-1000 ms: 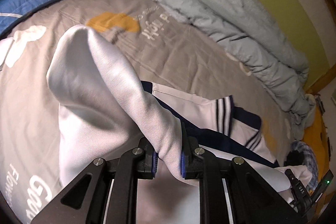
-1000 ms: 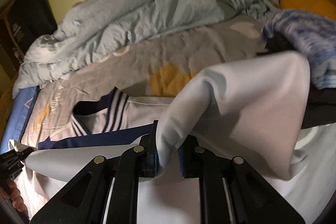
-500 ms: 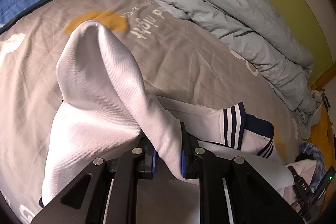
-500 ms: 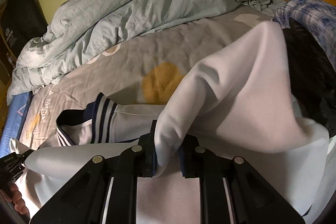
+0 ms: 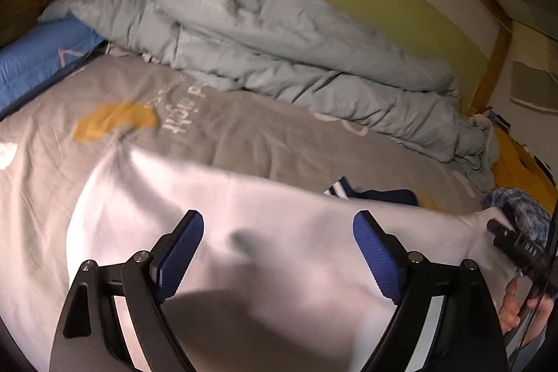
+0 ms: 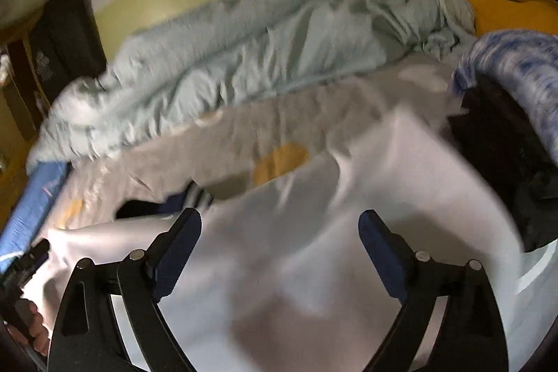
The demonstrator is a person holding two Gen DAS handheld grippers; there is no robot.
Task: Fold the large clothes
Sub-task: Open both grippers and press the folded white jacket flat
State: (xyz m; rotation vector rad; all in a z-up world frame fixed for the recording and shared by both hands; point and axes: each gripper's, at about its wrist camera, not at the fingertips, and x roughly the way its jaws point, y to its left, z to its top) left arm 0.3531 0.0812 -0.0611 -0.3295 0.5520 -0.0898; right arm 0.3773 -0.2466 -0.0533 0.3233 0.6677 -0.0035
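A large white garment (image 5: 223,208) with a navy, white-striped collar (image 5: 369,194) lies folded over on the grey bed sheet (image 5: 244,128). My left gripper (image 5: 279,229) is open and empty just above the white cloth. The same garment (image 6: 383,183) fills the lower right wrist view, its striped collar (image 6: 195,197) showing at the left. My right gripper (image 6: 279,232) is also open and empty over the cloth. The right wrist view is motion-blurred.
A rumpled pale blue-green duvet (image 5: 265,33) lies along the far side against the yellow-green wall. A blue pillow (image 5: 35,54) is at the left. A blue plaid cloth (image 6: 512,58) and a dark garment (image 6: 502,156) lie at the right.
Both grippers have opened and let go of the white cloth they were pinching. The raised folds have dropped flat onto the garment, and both cameras have tilted up.
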